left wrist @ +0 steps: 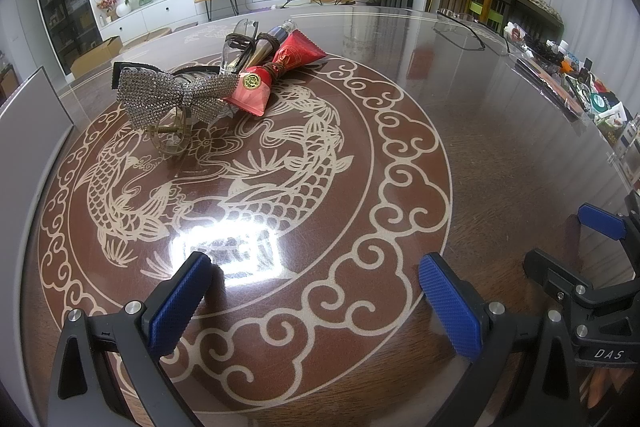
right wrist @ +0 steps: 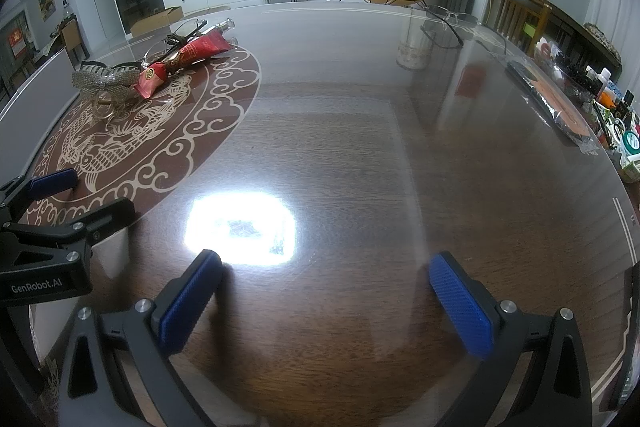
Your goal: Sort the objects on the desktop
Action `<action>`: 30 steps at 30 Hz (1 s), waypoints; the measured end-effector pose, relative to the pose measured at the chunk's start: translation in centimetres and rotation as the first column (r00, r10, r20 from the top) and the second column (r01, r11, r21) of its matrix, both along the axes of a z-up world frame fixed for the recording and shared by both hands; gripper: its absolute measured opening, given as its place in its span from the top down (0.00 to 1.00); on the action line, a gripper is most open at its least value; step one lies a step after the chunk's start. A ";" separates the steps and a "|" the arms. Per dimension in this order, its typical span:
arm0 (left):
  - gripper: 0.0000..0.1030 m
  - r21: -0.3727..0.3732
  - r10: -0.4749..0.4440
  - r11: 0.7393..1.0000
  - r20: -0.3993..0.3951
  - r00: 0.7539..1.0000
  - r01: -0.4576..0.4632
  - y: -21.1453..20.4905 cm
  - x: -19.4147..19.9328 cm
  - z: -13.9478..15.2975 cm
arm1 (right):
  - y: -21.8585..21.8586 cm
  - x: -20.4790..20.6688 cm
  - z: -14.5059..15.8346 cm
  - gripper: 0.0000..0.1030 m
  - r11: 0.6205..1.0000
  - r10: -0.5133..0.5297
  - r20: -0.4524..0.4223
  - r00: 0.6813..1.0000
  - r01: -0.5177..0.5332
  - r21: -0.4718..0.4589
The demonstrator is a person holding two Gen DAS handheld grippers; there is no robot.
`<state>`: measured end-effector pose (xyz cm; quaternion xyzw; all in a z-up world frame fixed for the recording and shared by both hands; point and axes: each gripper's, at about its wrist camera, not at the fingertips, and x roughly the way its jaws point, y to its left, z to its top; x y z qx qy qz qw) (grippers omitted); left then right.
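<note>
A pile lies at the far side of the round patterned mat: a rhinestone bow hair clip, a red tube tied with a brown cord, and clear bottles behind it. My left gripper hovers open over the mat's near part, nothing between its blue pads. The right wrist view has the same bow clip and red tube at far left. My right gripper stands open over bare wood, empty. A pair of glasses rests at the far table edge.
The glass-topped wooden table carries a clear tray of small clutter along its right edge. A white panel stands at the left edge. Beyond the table are a TV, an orange lounge chair and wooden chairs. A bright lamp glare sits before both grippers.
</note>
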<state>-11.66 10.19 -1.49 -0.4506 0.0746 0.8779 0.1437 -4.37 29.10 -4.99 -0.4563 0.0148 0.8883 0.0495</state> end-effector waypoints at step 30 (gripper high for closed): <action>0.00 -0.015 -0.070 0.997 0.037 0.997 0.071 -7.5 2.7 -1.1 | 0.0 0.0 0.0 0.00 1.000 0.003 0.000 1.000 -0.003 0.000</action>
